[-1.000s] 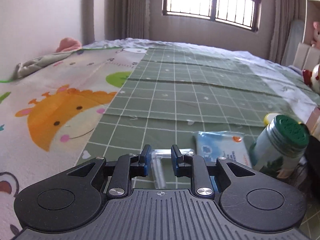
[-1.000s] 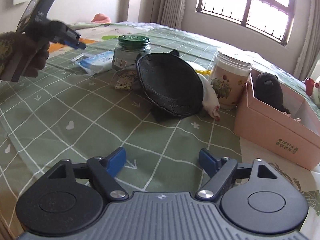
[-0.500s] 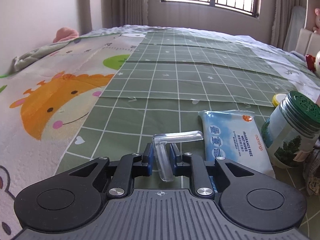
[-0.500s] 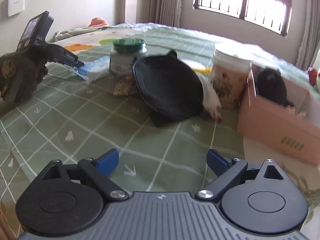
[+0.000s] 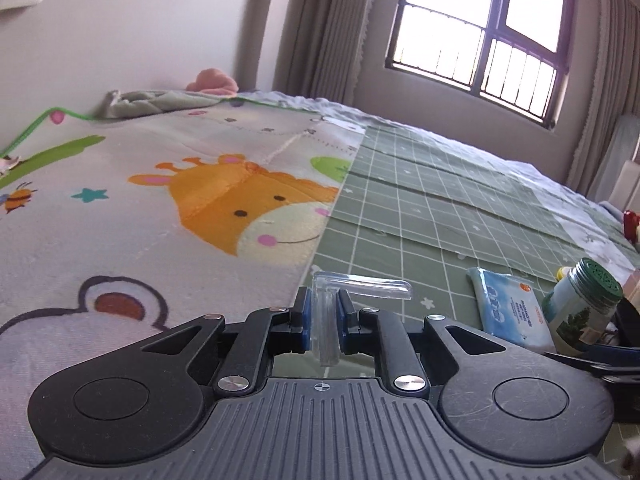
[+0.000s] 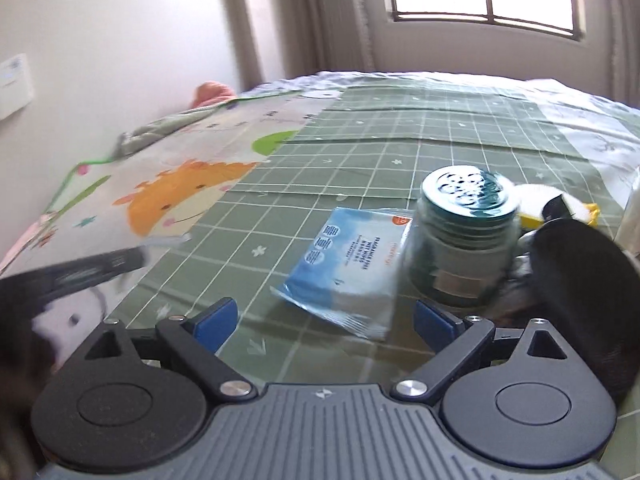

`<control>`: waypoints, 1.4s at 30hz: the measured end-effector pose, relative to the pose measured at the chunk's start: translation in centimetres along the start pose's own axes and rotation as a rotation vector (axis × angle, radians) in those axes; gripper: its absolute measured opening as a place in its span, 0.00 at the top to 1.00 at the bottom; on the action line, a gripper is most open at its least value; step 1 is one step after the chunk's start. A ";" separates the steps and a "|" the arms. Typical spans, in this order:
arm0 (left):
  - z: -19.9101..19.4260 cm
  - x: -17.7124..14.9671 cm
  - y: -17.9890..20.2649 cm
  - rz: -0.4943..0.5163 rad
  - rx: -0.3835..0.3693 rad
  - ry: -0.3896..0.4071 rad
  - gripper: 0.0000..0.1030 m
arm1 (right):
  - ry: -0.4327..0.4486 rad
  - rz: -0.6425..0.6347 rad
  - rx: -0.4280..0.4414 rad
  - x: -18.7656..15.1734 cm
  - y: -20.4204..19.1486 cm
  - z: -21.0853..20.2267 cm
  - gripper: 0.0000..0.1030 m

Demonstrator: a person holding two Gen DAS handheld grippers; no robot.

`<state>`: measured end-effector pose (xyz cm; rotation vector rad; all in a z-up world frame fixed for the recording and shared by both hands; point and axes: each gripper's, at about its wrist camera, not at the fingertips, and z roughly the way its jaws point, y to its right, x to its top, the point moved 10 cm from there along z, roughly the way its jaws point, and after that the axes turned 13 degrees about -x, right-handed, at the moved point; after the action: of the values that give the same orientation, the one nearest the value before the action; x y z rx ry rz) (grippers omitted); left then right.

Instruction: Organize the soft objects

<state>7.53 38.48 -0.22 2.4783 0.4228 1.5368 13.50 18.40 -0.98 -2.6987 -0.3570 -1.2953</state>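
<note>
The left gripper (image 5: 323, 320) is closing on a clear L-shaped guard (image 5: 340, 296); its pads already press the guard's upright leg, and the piece is carried clear of the green mat (image 5: 440, 216). The step in hand is the guard's transfer. The right gripper (image 6: 324, 320) stands wide and empty above the wipes (image 6: 348, 264), beside the jar (image 6: 460, 240). The next move likely calls for a set-down spot for the guard, then a right-hand pick.

Your two grippers, one pinching, one spread

Your left gripper (image 5: 323, 320) is closing, its blue pads pressed on a clear L-shaped piece (image 5: 352, 286); your right gripper (image 6: 325, 318) points downward, jaws wide, nothing between.
</note>
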 end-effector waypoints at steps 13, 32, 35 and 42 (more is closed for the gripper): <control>-1.3 -0.6 -1.8 -0.061 -0.085 0.043 0.85 | -0.035 -0.111 -0.135 -1.2 -2.3 3.0 0.48; -1.7 -1.6 -0.7 0.069 0.004 -0.042 0.85 | -0.138 -0.616 -0.005 4.9 -8.0 4.6 0.22; -1.8 -1.8 -1.1 0.059 0.001 -0.043 0.85 | -0.214 -0.674 -0.056 5.3 -8.1 7.6 0.22; -1.4 -2.3 -1.3 0.055 -0.010 -0.057 0.85 | -0.309 -0.554 -0.067 5.9 -6.1 11.2 0.19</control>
<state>5.12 38.94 -1.90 2.5394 0.3398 1.4807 23.86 27.62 -3.33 -2.9754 -1.1820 -0.9850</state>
